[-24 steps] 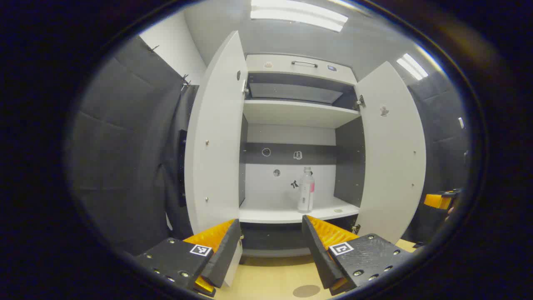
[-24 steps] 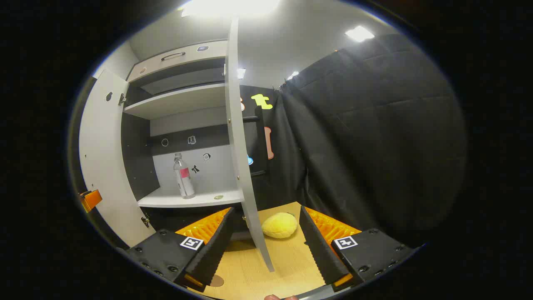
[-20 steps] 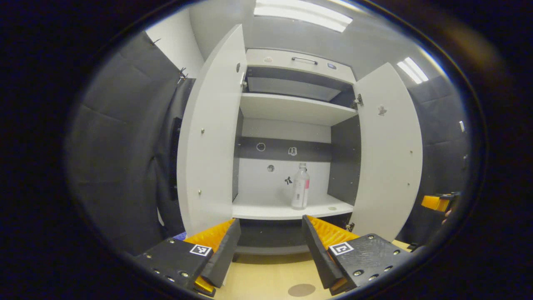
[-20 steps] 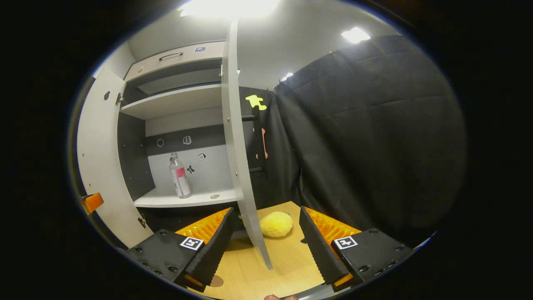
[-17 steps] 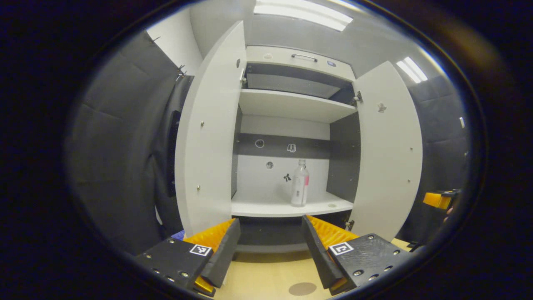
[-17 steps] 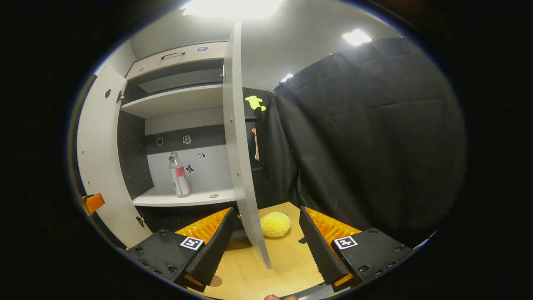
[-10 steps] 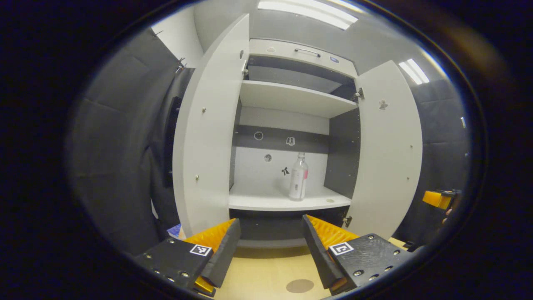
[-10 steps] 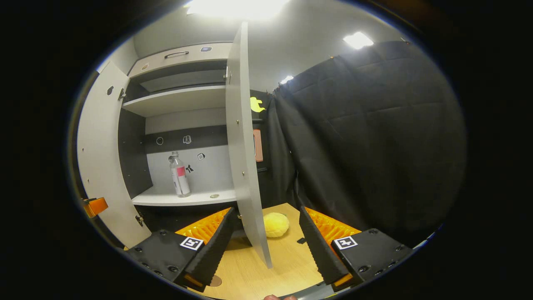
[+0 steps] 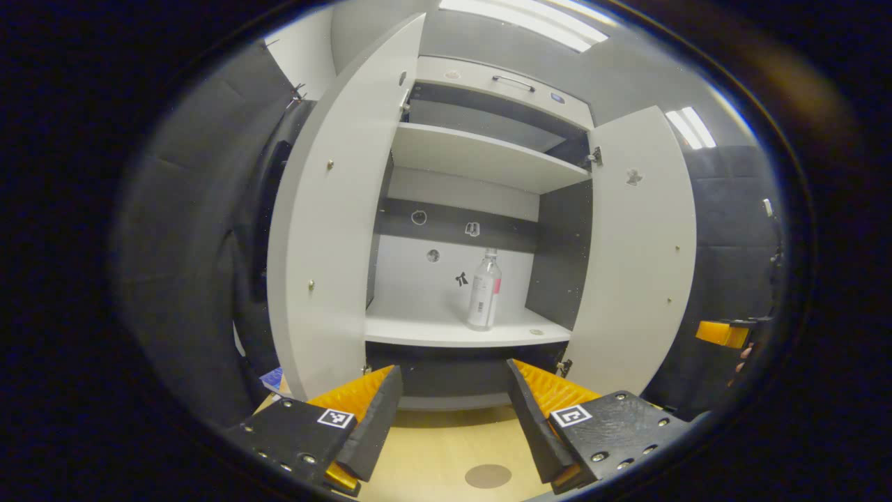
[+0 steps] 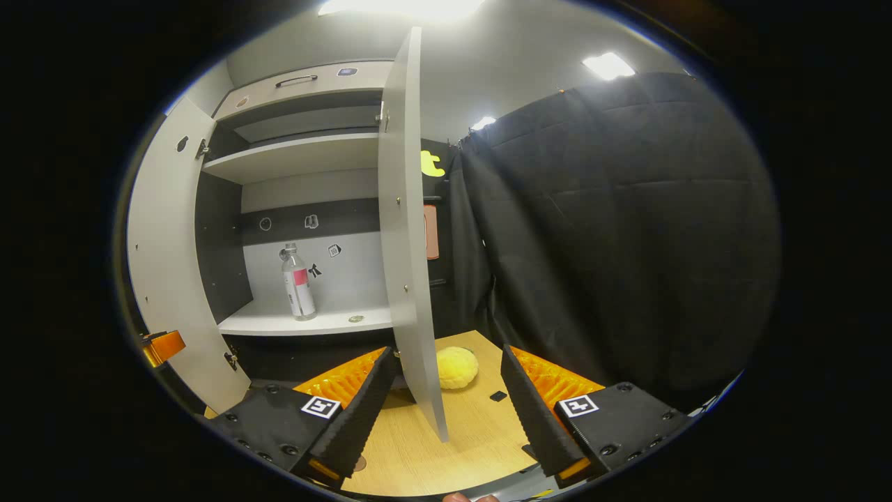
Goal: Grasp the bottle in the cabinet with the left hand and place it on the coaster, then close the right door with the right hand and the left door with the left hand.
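Bright ceiling lights (image 9: 529,12), glare, fisheye-bent edges

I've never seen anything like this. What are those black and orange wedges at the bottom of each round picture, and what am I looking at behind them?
Those wedges are hand-held tongs: a person carries one pair in each hand, and a small camera rides on each, looking forward. One picture comes from the left tongs, the other from the right tongs. Both pairs are open and hold nothing. Ahead stands a white cabinet with its left door and right door swung open. A clear plastic bottle with a pink label stands upright on the lower shelf. On the pale wooden tabletop lies a round brown coaster, and the right tongs' picture shows a yellow plush toy.
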{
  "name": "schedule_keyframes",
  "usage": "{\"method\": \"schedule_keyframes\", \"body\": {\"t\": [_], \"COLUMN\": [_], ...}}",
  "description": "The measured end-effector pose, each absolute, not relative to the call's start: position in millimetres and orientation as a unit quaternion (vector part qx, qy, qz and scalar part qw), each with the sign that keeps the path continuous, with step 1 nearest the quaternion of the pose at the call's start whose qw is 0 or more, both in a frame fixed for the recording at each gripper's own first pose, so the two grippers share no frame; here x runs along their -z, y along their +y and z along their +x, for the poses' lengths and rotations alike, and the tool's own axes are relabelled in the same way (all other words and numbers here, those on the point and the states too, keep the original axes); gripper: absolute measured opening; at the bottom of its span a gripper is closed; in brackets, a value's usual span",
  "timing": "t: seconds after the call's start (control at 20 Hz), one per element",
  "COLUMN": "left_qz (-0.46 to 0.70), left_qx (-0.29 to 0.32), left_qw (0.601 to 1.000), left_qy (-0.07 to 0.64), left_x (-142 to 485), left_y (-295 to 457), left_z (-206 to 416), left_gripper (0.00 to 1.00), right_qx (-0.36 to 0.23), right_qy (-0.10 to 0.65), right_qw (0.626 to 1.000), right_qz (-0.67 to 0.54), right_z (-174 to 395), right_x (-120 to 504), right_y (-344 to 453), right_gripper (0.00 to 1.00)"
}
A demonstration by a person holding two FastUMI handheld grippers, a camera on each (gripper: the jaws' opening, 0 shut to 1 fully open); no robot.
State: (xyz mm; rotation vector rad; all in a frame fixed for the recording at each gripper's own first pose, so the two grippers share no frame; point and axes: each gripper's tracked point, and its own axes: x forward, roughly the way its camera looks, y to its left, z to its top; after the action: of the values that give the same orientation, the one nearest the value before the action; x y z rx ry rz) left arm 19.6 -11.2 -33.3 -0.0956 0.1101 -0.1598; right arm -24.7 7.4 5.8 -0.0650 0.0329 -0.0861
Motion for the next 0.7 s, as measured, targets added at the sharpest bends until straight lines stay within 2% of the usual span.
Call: {"method": "schedule_keyframes", "body": {"t": [0.05, 0.1, 0.4, 0.6, 0.65, 0.7], "left_qz": [-0.046, -0.045, -0.038, -0.042, -0.038, -0.034], "left_qx": [0.084, 0.089, 0.102, 0.104, 0.102, 0.099], "left_qw": [0.994, 0.994, 0.993, 0.993, 0.993, 0.994], "left_qy": [0.054, 0.053, 0.04, 0.042, 0.041, 0.038], "left_x": [31.4, 29.0, 6.3, -1.6, -4.4, -7.6], "left_y": [-18.8, -24.7, -54.7, -75.4, -79.5, -83.2], "left_z": [29.7, 38.4, 109.0, 164.4, 178.7, 192.8], "left_gripper": [0.86, 0.87, 0.87, 0.86, 0.86, 0.86], "right_qx": [0.051, 0.06, 0.116, 0.132, 0.136, 0.142], "right_qy": [0.014, 0.012, 0.004, 0.003, -0.002, -0.009], "right_qw": [0.998, 0.998, 0.993, 0.991, 0.991, 0.99], "right_qz": [-0.034, -0.033, -0.033, -0.021, -0.016, -0.012], "right_z": [-24.9, -25.6, -14.3, 5.5, 11.0, 15.1], "right_x": [-9.9, -11.6, -17.9, -21.3, -24.0, -28.0], "right_y": [1.6, -5.0, -58.4, -86.0, -94.0, -102.4], "right_gripper": [0.94, 0.98, 0.98, 0.98, 0.94, 0.98]}}
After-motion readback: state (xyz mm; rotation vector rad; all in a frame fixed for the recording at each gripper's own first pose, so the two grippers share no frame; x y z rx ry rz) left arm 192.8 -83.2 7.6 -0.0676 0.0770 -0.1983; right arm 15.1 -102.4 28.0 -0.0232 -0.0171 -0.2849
